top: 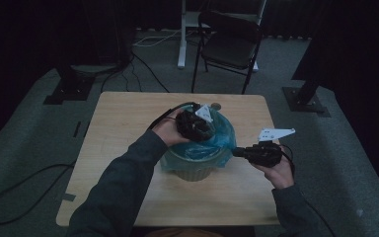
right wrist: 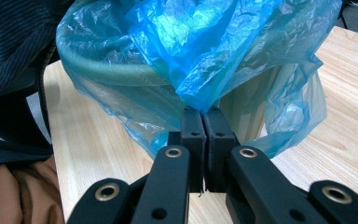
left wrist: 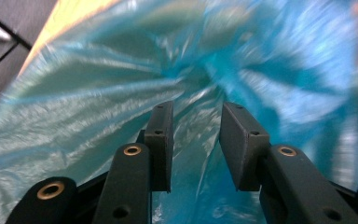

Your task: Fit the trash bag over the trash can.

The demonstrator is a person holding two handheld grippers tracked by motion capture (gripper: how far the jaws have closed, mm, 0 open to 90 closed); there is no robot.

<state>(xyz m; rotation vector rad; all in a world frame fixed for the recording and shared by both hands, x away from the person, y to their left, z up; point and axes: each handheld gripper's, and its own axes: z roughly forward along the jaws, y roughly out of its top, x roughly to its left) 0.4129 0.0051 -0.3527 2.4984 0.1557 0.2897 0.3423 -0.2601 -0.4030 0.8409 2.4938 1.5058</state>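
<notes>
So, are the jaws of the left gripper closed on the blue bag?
No, in the left gripper view the left gripper stands with a clear gap between its jaws, and the blue bag lies loose there.

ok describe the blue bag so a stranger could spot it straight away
On the wooden table, look at the small bin in the middle. The blue bag lines it and spills over its rim: thin, crinkled, see-through plastic, the only bright blue thing there, pinched by the right gripper.

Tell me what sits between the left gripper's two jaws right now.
In the left gripper view, a fold of the blue plastic bag runs up between the left gripper's parted jaws; the pads do not press on it. Blur hides finer detail.
</notes>
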